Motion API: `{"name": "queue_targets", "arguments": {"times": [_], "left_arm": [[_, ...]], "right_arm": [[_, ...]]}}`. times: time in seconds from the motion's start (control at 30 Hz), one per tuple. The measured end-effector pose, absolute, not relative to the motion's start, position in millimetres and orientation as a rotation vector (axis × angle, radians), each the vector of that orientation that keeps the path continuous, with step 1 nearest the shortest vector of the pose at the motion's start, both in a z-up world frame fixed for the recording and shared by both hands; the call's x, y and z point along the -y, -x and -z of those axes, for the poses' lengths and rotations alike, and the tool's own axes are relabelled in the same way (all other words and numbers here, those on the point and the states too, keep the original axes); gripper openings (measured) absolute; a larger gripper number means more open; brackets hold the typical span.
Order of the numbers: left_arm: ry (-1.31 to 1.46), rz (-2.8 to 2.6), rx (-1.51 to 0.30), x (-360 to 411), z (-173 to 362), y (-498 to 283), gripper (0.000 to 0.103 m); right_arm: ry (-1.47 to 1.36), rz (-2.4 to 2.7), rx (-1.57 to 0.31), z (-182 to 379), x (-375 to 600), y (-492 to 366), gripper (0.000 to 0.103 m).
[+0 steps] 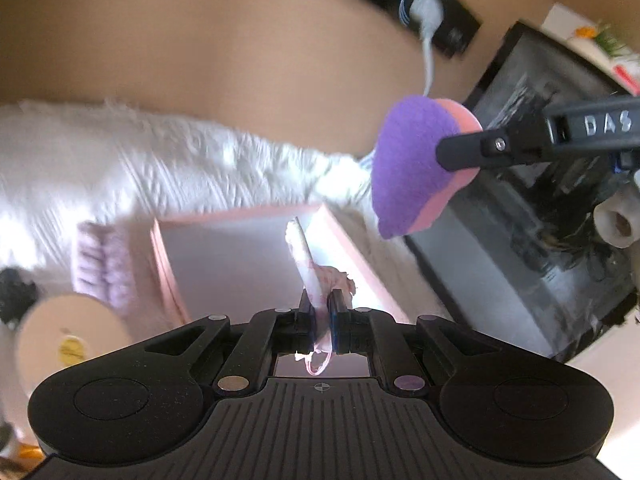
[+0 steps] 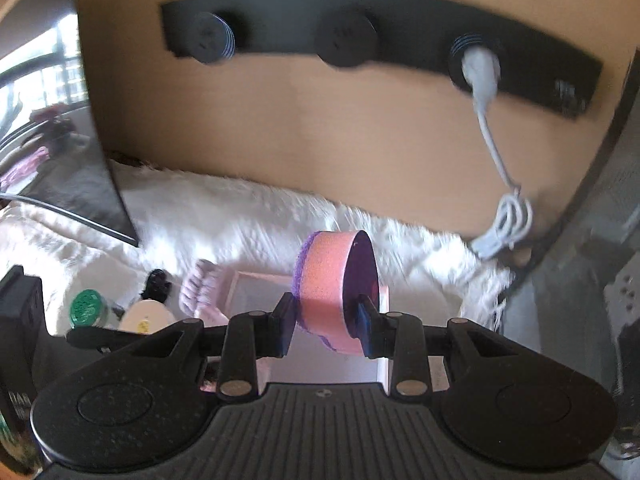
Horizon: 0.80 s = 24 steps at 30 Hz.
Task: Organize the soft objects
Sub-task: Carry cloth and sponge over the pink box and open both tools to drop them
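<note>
Currently right hand-held gripper point(image 2: 325, 330) is pinching the light, squashy pink-purple sponge point(image 2: 336, 292) across its flat faces above the pink box point(image 2: 240, 292), while left hand-held gripper point(image 1: 321, 312) is nipping a limp rolled cloth point(image 1: 306, 264).

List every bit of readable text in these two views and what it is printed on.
"DAS" – white letters on the arm of the right gripper, left wrist view; possibly cut off.
Yellow sticker on the cream round lid: too blurred to read.
White lettering on the black object at the left edge: unreadable.

Bright daylight, motion blur, fisheye-warped edges
</note>
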<state>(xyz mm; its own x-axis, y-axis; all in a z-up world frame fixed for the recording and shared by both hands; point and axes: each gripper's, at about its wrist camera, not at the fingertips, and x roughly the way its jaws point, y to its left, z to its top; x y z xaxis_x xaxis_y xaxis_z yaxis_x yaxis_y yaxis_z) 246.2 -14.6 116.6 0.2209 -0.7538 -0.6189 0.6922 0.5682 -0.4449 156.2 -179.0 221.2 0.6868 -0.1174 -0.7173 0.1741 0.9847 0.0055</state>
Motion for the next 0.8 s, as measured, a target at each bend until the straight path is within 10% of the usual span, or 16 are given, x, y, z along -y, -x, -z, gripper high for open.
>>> {"name": "queue_targets", "arguments": {"times": [0.8], "left_arm": [[0.04, 0.934, -0.682, -34.7, -130.8, -215.2, 0.013]], "right_arm": [[-0.228, 0.28, -0.519, -157.0, 208.3, -111.1, 0.055]]}}
